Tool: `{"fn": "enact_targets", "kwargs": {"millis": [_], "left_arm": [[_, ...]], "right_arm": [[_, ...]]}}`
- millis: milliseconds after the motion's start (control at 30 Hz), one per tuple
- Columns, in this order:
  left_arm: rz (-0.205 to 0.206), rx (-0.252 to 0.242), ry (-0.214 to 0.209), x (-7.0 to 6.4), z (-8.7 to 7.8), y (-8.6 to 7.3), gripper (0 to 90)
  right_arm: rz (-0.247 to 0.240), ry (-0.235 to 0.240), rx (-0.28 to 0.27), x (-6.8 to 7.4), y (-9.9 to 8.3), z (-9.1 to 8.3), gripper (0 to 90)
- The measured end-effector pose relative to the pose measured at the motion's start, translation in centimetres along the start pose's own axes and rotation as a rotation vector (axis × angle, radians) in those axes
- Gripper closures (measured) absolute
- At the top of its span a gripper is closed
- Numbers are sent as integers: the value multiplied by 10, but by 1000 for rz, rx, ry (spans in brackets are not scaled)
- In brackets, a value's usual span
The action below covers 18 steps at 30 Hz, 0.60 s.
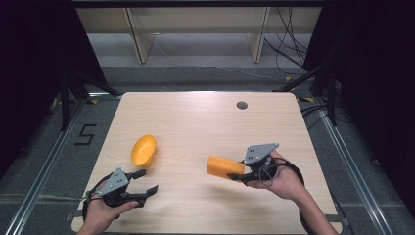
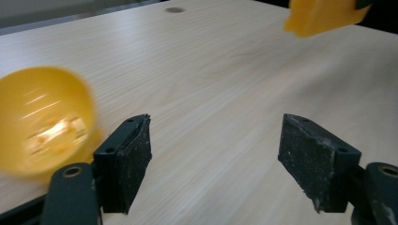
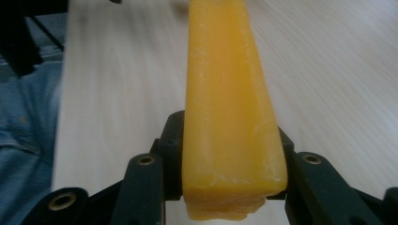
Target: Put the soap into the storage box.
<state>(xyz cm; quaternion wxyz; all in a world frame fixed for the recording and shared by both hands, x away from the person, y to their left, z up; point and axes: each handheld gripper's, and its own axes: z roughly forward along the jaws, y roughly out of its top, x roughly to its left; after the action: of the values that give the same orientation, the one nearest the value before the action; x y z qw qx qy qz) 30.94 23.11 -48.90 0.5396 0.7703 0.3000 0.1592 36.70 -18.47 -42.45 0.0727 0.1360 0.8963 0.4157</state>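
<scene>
In the left gripper view the yellow bowl (image 2: 44,119) is smeared by motion blur and cut off by the left edge; its lower rim is hidden behind one finger (image 2: 124,161) of the left tongs (image 2: 218,164). The yellow block (image 2: 324,16) is cut off by the top edge there, and what holds it lies outside the picture.

In the right gripper view the block (image 3: 227,108) runs past the top edge, so its far end cannot be seen, and it covers the inner faces of the right tongs (image 3: 230,164). The tabletop (image 3: 328,70) around it is blurred. Blue fabric (image 3: 26,136) at the left edge is cut off.
</scene>
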Motion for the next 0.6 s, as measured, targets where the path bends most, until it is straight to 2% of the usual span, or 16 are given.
{"fn": "enact_targets", "kwargs": {"millis": [33,67,100,133,167,200,233,267,300,367,400,467,533,600], "left_arm": [[19,7,-30,-5,4,4,253],[37,4,-82,-10,10,7,253],[64,2,-119,-20,19,12,257],[64,2,-119,-20,19,12,260],[90,22,-131,-26,24,15,261],[113,10,-165,-29,29,17,261],[120,10,-198,-39,39,23,265],[120,10,-198,-39,39,23,272],[138,10,-239,-44,45,27,272],[161,5,-286,-52,56,34,286],[161,5,-286,-52,56,34,294],[181,-2,-314,-53,65,37,304],[177,1,-318,-54,67,38,315],[181,-11,-351,-54,71,39,332]], "right_arm": [[3,12,-6,7,0,-1,616],[-2,29,-14,12,0,-1,616],[-8,54,-19,24,0,1,616],[-8,54,-19,24,0,1,616],[-30,64,-9,31,1,4,616],[-33,71,1,33,1,5,616],[-35,77,7,36,2,8,616],[-35,77,7,36,2,8,616],[-45,80,9,37,2,10,615],[-49,89,18,40,5,14,616],[-67,103,15,41,6,15,616],[-74,114,14,42,7,17,615],[-80,121,12,44,8,20,615],[-85,134,13,46,9,22,615]]}}
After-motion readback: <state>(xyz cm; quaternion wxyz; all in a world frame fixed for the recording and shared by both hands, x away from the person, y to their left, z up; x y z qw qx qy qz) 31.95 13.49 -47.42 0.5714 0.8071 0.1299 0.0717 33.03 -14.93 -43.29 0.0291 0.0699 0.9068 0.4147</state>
